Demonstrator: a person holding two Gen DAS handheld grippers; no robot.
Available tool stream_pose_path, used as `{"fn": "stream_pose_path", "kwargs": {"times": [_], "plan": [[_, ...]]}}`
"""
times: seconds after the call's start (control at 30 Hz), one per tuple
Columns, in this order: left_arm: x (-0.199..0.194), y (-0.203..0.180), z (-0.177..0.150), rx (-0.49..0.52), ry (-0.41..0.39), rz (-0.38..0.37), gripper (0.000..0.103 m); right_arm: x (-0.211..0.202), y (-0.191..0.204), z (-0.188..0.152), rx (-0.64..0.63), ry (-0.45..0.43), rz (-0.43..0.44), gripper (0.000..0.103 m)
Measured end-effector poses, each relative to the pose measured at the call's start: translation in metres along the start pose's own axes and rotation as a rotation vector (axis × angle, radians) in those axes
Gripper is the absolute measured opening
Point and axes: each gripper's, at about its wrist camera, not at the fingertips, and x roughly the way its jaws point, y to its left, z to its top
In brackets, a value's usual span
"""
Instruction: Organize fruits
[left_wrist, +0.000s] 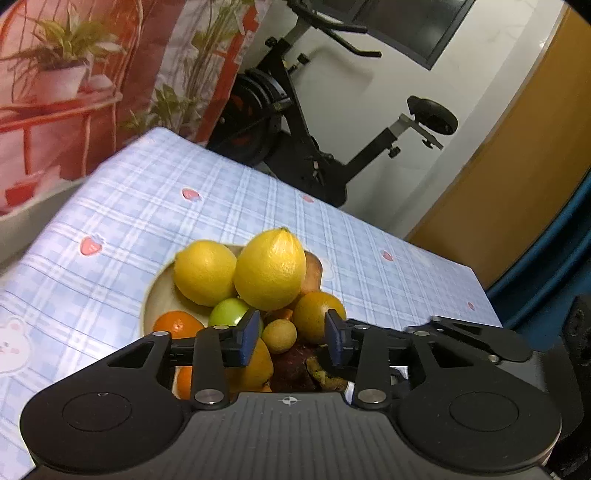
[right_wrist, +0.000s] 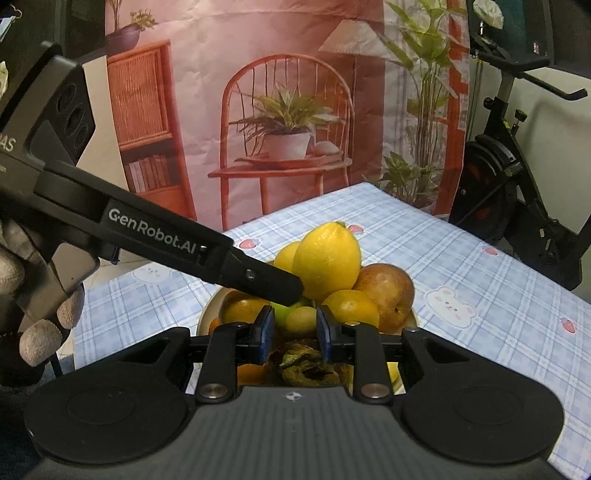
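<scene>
- The checked tablecloth (left_wrist: 147, 206) carries one plate (left_wrist: 159, 295), near its middle, and all the fruit of the task is heaped on that plate; none lies loose on the cloth in either view.
- Two lemons crown the heap: the big lemon (left_wrist: 271, 269) upright, the second lemon (left_wrist: 205, 273) just beside it. A brown pear (right_wrist: 386, 291) leans at the far side, oranges ring the base, and a green fruit (left_wrist: 229, 312) and a small yellow-green fruit (left_wrist: 281, 335) sit low in front.
- The step looks like the end of a placement, or the choosing of the next piece to shift.
- Next move, as I judge it: a clear pick among crowded fruit, without nudging the lemons off the top.
- The left gripper (left_wrist: 291, 338) stands partly open above the pile, nothing pressed between its blue pads; the small fruit lies beyond the gap.
- The right gripper (right_wrist: 295, 332) is drawn almost closed and seems to hold nothing, though the dark dried piece (right_wrist: 308, 369) beneath it muddies that view.
</scene>
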Motion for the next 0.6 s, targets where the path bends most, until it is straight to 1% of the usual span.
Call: {"fn": "stream_pose_path", "kwargs": {"times": [0.03,0.07,0.1,0.13,0.2,0.23,0.27,0.33,0.4,0.47,0.53,0.6], "plan": [[-0.004,-0.003,0.001,0.01,-0.012,0.011,0.054,-0.006,-0.001,0.0,0.008,-0.014,-0.008,0.029],[-0.011,-0.006,0.003,0.032,-0.036,0.026,0.058,-0.013,-0.002,0.001,0.018,-0.027,-0.017,0.034],[-0.016,-0.01,0.004,0.045,-0.052,0.034,0.062,-0.019,-0.003,0.001,0.033,-0.045,-0.025,0.043],[-0.023,-0.014,0.006,0.06,-0.071,0.039,0.066,-0.028,-0.006,0.002,0.053,-0.065,-0.034,0.048],[-0.036,-0.023,0.01,0.087,-0.111,0.052,0.082,-0.047,-0.011,0.003,0.093,-0.112,-0.057,0.065],[-0.044,-0.028,0.012,0.1,-0.138,0.066,0.086,-0.058,-0.013,0.004,0.107,-0.14,-0.071,0.07],[-0.05,-0.033,0.014,0.111,-0.16,0.076,0.091,-0.069,-0.014,0.006,0.12,-0.168,-0.086,0.079],[-0.063,-0.044,0.018,0.133,-0.201,0.108,0.093,-0.09,-0.018,0.011,0.15,-0.217,-0.106,0.085],[-0.074,-0.057,0.023,0.154,-0.226,0.159,0.093,-0.112,-0.022,0.016,0.194,-0.271,-0.121,0.096],[-0.085,-0.07,0.028,0.177,-0.26,0.21,0.093,-0.139,-0.025,0.021,0.243,-0.359,-0.149,0.103],[-0.096,-0.084,0.031,0.202,-0.299,0.239,0.093,-0.163,-0.027,0.025,0.279,-0.432,-0.169,0.103],[-0.109,-0.098,0.033,0.22,-0.337,0.258,0.094,-0.183,-0.031,0.034,0.29,-0.45,-0.184,0.103]]}}
